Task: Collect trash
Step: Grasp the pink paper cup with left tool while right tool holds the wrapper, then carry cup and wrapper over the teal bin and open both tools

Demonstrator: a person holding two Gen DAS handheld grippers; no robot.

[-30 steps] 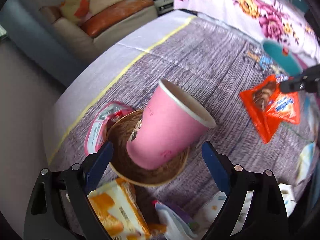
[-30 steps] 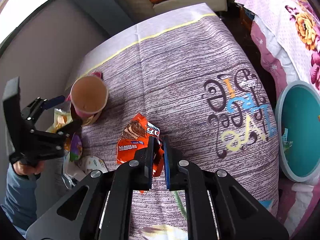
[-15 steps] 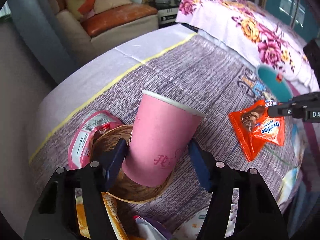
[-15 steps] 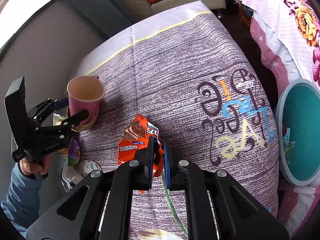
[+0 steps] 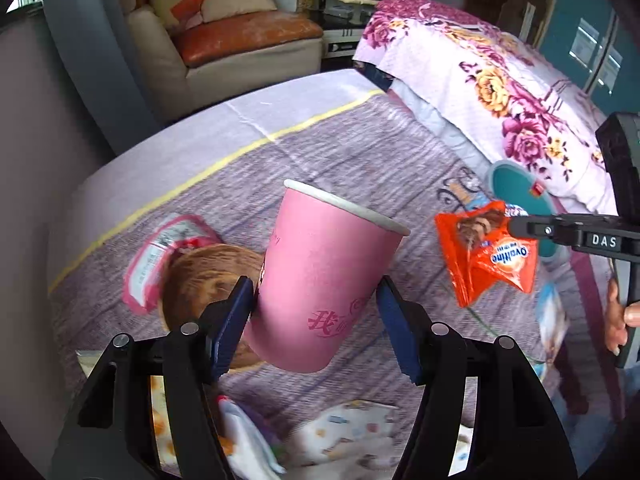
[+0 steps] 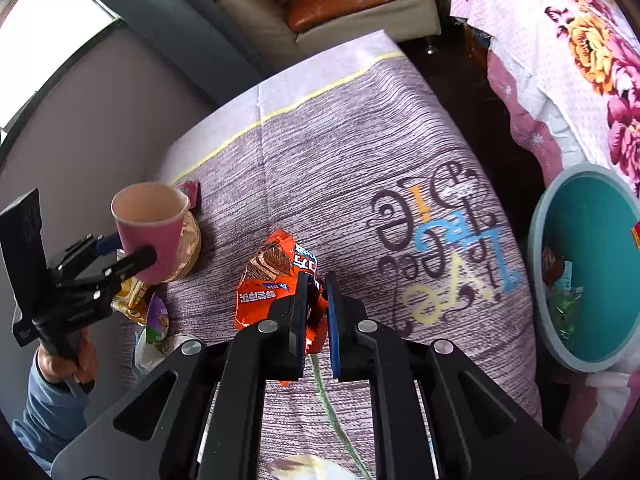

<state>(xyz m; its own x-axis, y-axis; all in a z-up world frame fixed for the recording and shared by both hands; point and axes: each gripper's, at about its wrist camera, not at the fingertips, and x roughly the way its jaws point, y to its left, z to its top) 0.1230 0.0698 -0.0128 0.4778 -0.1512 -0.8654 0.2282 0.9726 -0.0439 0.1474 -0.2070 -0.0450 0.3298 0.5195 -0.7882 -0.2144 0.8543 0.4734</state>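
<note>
My left gripper [image 5: 316, 320] is shut on a pink paper cup [image 5: 324, 276] and holds it tilted above the table; the cup also shows in the right wrist view [image 6: 150, 224], lifted off a brown woven coaster [image 5: 204, 276]. My right gripper [image 6: 318, 284] is shut on an orange snack wrapper [image 6: 272, 280] and holds it above the table; the wrapper also shows in the left wrist view [image 5: 488, 252]. A teal trash bin [image 6: 592, 264] with some litter inside stands on the floor at the right.
A pink wrapper [image 5: 160, 256] lies by the coaster. Several other wrappers [image 5: 344, 436] lie near the table's front left. The table has a purple cloth [image 6: 360, 152]. A bed with a floral cover [image 5: 500, 92] is at the right, a sofa [image 5: 240, 48] behind.
My left gripper closed on the pink cup and lifted it off the coaster. My right gripper raised the orange wrapper off the table.
</note>
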